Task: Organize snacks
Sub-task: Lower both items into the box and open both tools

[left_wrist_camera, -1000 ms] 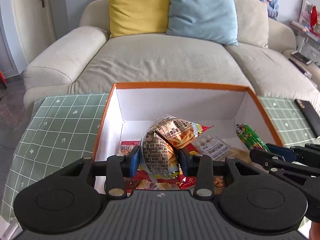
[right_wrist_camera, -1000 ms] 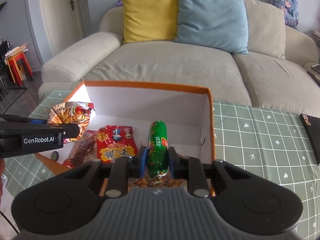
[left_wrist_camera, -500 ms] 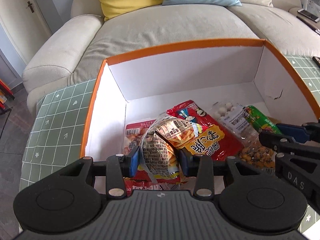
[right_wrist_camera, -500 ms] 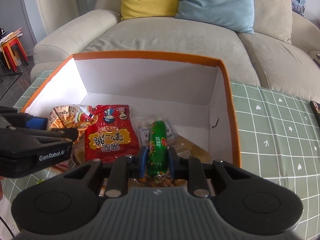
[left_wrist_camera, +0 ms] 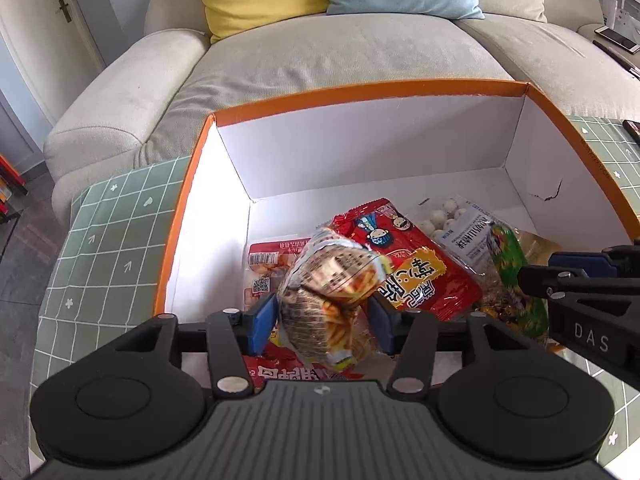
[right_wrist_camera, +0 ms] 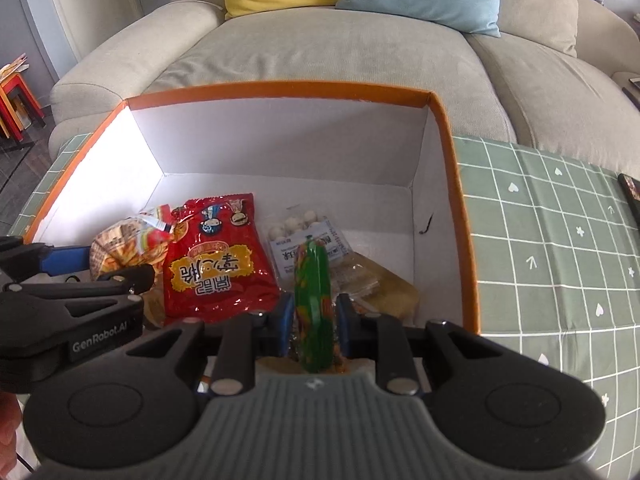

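Observation:
An orange-rimmed white box (left_wrist_camera: pixel 360 96) (right_wrist_camera: pixel 280 90) holds several snack packs, among them a red bag (left_wrist_camera: pixel 416 268) (right_wrist_camera: pixel 218 264) and a clear pack of white balls (left_wrist_camera: pixel 452 224) (right_wrist_camera: pixel 304 232). My left gripper (left_wrist_camera: pixel 323 324) (right_wrist_camera: pixel 120 268) is low over the box's left side. Its jaws are opening, and a crinkled bag of fries-like snacks (left_wrist_camera: pixel 332 284) (right_wrist_camera: pixel 120 248) sits loose and blurred between them. At the box's right side, my right gripper (right_wrist_camera: pixel 315 322) (left_wrist_camera: pixel 540 268) is shut on a slim green packet (right_wrist_camera: pixel 314 280) (left_wrist_camera: pixel 508 256) that stands upright over the other packs.
The box stands on a green checked tablecloth (right_wrist_camera: pixel 560 220) (left_wrist_camera: pixel 112 240). Right behind it is a beige sofa (left_wrist_camera: pixel 320 52) with yellow and blue cushions. A dark flat device (right_wrist_camera: pixel 630 192) lies at the table's right edge.
Both grippers have come down into the box with their packs. The left jaws have spread apart and the fries bag has sagged between them. The right grip is unchanged.

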Tool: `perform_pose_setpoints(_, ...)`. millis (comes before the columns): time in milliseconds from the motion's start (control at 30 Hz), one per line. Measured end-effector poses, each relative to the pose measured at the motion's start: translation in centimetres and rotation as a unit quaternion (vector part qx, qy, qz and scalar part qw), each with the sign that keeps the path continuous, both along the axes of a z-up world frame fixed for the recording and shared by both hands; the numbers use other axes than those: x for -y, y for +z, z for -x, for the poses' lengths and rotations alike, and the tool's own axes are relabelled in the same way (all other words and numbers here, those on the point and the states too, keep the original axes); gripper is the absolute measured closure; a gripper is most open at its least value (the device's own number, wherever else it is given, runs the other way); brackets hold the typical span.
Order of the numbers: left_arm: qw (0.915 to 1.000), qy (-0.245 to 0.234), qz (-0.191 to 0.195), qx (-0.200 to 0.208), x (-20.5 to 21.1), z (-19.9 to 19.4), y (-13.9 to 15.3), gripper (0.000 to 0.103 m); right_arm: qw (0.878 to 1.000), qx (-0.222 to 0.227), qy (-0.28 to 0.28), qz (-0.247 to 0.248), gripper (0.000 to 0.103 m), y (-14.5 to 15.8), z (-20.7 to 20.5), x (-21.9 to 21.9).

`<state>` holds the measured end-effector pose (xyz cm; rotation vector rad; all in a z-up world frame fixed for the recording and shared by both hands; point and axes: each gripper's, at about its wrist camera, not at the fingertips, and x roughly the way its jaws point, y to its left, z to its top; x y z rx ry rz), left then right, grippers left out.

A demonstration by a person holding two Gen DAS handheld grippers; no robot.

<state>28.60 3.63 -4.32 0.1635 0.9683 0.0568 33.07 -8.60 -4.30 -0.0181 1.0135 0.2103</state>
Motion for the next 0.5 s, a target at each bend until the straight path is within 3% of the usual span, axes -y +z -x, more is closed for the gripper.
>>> perform_pose_setpoints(200,0.9993,-0.002,0.003,0.037,0.2,1.3,1.5,0.027,1.0,0.02,0.0,0.008,0.065,1.7,0.6,0.2)
perform_pose_setpoints(500,0.9947,0.023,0.001,0.1,-0.1,4.1,4.1,0.025,0.996,0.083,-0.011,0.028,0.046,4.8,3.3,0.8)
